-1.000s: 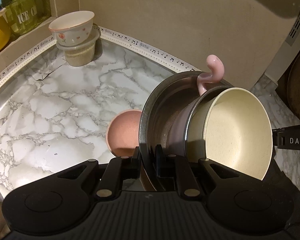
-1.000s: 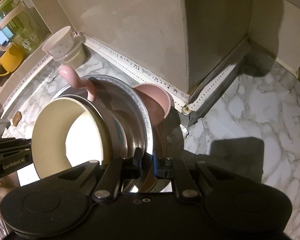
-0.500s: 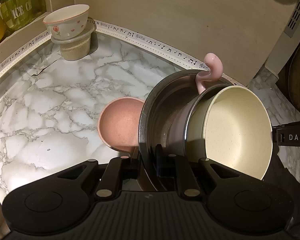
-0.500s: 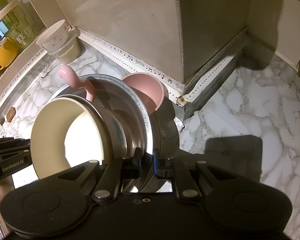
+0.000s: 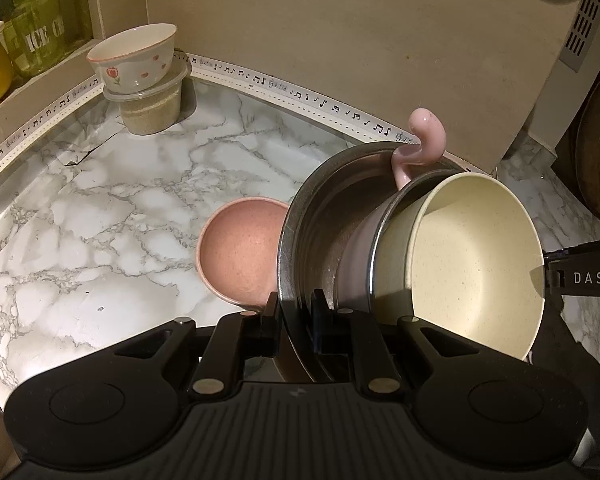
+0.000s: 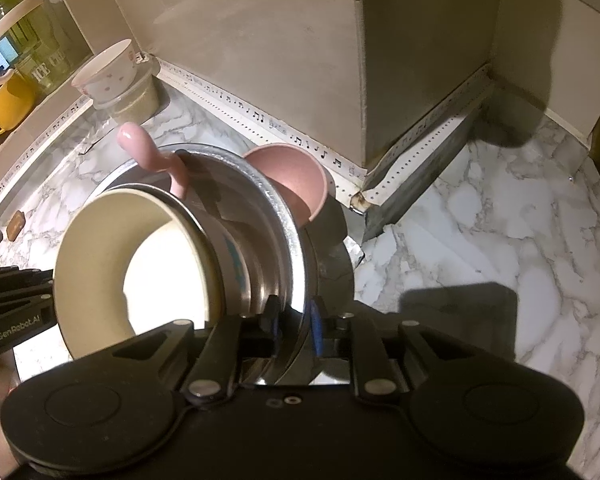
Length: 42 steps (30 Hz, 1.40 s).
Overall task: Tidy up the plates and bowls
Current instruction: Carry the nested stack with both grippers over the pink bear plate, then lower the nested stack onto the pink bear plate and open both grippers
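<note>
now left gripper [image 5: 296, 312] clamped on steel bowl [image 5: 320, 208] rim, right gripper [image 6: 294, 320] just easing apart around it (cream bowl [image 5: 476, 264] nested inside), above counter [image 5: 100, 200]; could tip, spilling.

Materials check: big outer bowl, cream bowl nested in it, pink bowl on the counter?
Big outer bowl: looks like stainless steel, polished; mirror reflections on rim and wall.
Cream bowl: matte and finely speckled, possibly wheat-straw plastic or melamine; can't confirm.
Pink bowl: same matte speckled finish, likely the same material.
</note>
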Each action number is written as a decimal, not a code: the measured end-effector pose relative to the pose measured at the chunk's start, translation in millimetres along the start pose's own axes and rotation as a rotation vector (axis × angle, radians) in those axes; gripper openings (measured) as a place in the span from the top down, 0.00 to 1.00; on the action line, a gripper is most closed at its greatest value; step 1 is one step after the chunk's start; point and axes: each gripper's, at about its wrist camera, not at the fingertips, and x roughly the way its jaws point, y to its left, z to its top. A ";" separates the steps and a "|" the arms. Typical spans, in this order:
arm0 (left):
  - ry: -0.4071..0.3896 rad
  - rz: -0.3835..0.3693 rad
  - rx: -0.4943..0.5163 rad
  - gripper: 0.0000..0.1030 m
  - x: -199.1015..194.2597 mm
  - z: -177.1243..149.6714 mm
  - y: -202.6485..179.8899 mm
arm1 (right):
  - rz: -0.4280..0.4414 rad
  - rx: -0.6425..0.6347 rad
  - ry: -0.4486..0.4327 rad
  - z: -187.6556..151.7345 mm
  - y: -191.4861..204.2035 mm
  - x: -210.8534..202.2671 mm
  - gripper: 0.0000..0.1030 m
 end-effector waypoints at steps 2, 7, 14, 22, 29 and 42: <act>-0.003 0.003 0.005 0.87 -0.5 -0.4 -0.6 | -0.003 -0.002 -0.003 -0.7 -0.4 -0.1 0.79; -0.025 0.024 0.040 0.86 -6.6 -4.1 -5.3 | -0.013 -0.010 -0.015 -3.9 1.2 -3.0 0.77; -0.031 0.031 0.024 0.85 -11.3 -4.9 2.7 | -0.004 -0.011 -0.037 -6.3 -0.8 -10.6 0.70; -0.067 0.030 0.027 0.71 -24.7 -8.7 4.6 | 0.007 0.003 -0.075 -12.0 -3.2 -29.3 0.68; -0.108 0.019 0.034 0.71 -45.8 -14.1 0.0 | 0.046 -0.022 -0.153 -23.1 6.4 -62.2 0.64; -0.195 -0.005 0.044 0.37 -94.2 -32.0 -15.7 | 0.068 -0.113 -0.352 -62.5 38.0 -113.9 0.49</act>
